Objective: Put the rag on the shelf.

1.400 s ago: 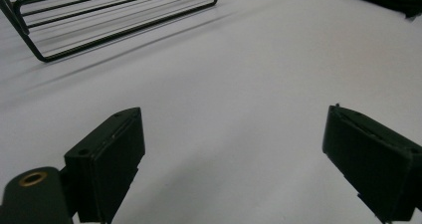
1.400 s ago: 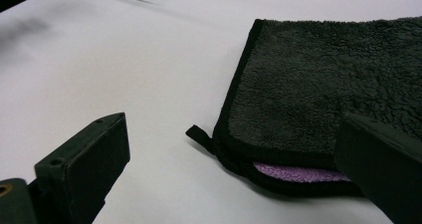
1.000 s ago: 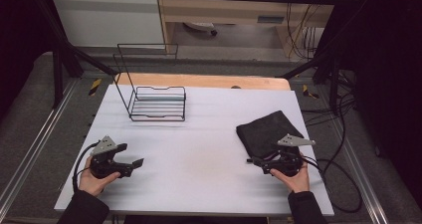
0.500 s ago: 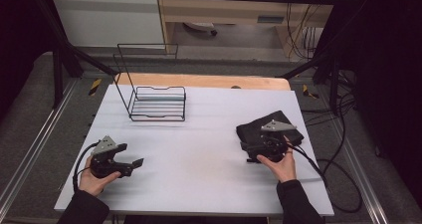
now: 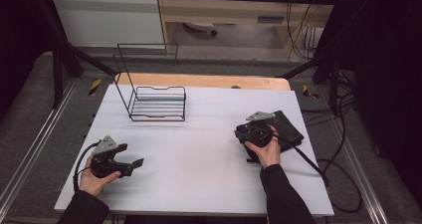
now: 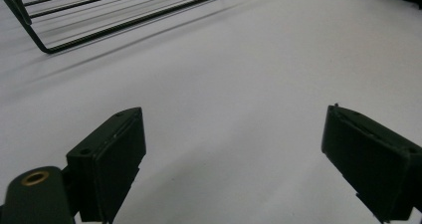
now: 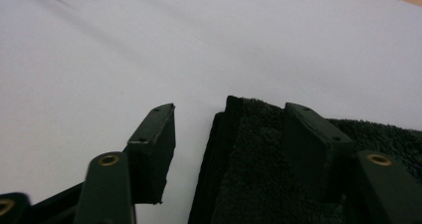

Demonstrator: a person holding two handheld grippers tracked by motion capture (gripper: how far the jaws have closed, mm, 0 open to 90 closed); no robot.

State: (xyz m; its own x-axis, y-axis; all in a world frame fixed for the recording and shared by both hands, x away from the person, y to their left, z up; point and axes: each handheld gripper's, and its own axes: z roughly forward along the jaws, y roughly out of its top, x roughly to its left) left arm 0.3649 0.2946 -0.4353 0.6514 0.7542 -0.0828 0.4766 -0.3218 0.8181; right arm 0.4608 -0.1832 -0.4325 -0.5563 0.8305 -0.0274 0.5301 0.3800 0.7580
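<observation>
So the thing we're working on is the folded black towel [image 5: 286,129], lying on the right side of the white table [image 5: 209,154], not far from the table's right edge and a bit back from the front one. Our right gripper [image 5: 247,133] is at the towel's left edge. In the right gripper view one jaw sits on top of the towel [image 7: 259,174] and the other hangs just off its folded edge over bare table, so the fold is between the jaws but there's a visible gap on the outer side. They've just been closing and stand about half open now, not clamped on anything yet.

Compared with a second ago: the right hand [image 5: 263,147] was nearer the front right corner, short of the towel, with jaws spread wide. It has since slid up and inward onto the towel. The towel itself looks to be in the same place.

Our left gripper [image 5: 133,163] hasn't budged. It's at the front left, jaws wide apart with nothing but white table between them.

Room-wise, the whole middle of the table is open. The wire rack [image 5: 157,102] stands at the back left, well apart from both grippers, and a wooden strip [image 5: 199,81] runs along the far edge.
</observation>
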